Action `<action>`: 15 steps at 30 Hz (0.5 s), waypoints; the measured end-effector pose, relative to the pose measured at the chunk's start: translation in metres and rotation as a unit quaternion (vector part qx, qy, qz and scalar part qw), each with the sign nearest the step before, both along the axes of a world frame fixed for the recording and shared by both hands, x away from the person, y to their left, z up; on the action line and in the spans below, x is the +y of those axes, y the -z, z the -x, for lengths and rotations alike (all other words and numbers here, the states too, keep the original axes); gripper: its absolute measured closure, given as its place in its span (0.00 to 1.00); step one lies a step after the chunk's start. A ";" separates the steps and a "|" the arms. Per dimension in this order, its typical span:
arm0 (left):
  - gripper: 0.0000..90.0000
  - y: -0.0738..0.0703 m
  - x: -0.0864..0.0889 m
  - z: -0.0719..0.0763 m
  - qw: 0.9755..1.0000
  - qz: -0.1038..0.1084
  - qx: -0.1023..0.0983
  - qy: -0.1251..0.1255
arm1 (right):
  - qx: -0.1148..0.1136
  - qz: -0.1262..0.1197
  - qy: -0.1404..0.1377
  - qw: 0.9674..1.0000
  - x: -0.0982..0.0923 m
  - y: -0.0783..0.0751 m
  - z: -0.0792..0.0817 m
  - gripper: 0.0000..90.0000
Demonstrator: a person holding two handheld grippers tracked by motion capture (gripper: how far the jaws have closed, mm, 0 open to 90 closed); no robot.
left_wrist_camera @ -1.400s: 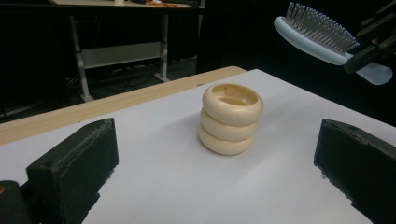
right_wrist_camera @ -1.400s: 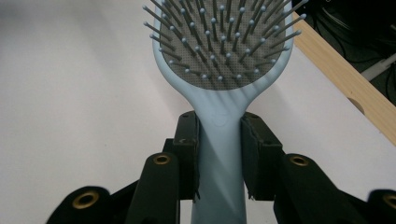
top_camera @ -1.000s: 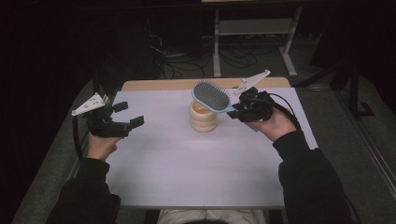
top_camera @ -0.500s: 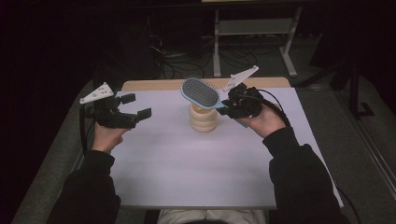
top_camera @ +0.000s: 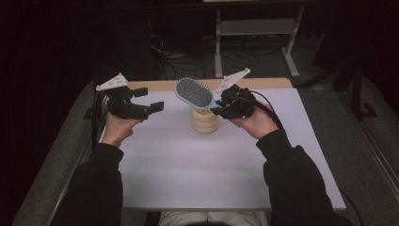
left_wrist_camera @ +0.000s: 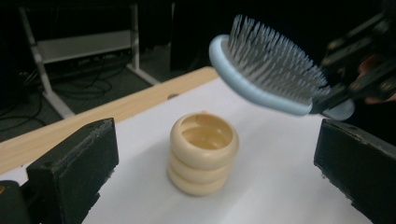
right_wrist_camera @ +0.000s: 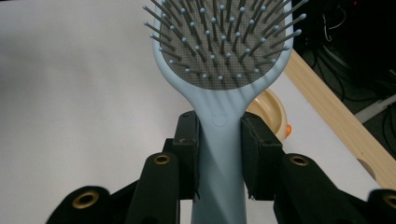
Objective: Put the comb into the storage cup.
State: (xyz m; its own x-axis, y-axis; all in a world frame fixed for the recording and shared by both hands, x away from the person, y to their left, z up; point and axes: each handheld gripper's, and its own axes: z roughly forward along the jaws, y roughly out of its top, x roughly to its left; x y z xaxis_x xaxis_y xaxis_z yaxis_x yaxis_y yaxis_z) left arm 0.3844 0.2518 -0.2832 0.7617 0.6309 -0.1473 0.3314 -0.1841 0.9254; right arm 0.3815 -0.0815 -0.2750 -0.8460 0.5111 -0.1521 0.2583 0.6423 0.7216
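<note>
— The hairbrush (top_camera: 194, 92) has gone up and left since a second ago. It was lying low against the beige ringed cup (top_camera: 204, 119); now the head hangs over the cup, bristles up, clear of the rim.

— Who's got it?

— The right gripper (top_camera: 225, 106), jaws pressed tight on the pale blue handle (right_wrist_camera: 219, 140). The left gripper (top_camera: 149, 100) has come in from the left too, jaws spread wide and holding nothing, and through them you see the cup (left_wrist_camera: 202, 156) and the brush head (left_wrist_camera: 266, 70) above it.

— So a handover?

— That's my guess, or it's being carried away across the white table (top_camera: 207, 174). Either way the cup looks empty and stands by itself, near the far edge.
</note>
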 end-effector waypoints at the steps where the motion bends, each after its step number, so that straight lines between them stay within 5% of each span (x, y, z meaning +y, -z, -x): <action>1: 0.00 0.000 -0.002 -0.001 1.000 0.003 0.000 0.002 | -0.002 -0.002 0.000 1.000 0.001 0.000 0.000 0.76; 15: 0.02 0.009 -0.028 -0.021 0.997 0.078 0.017 -0.007 | -0.016 -0.010 -0.001 1.000 0.007 0.003 -0.005 0.76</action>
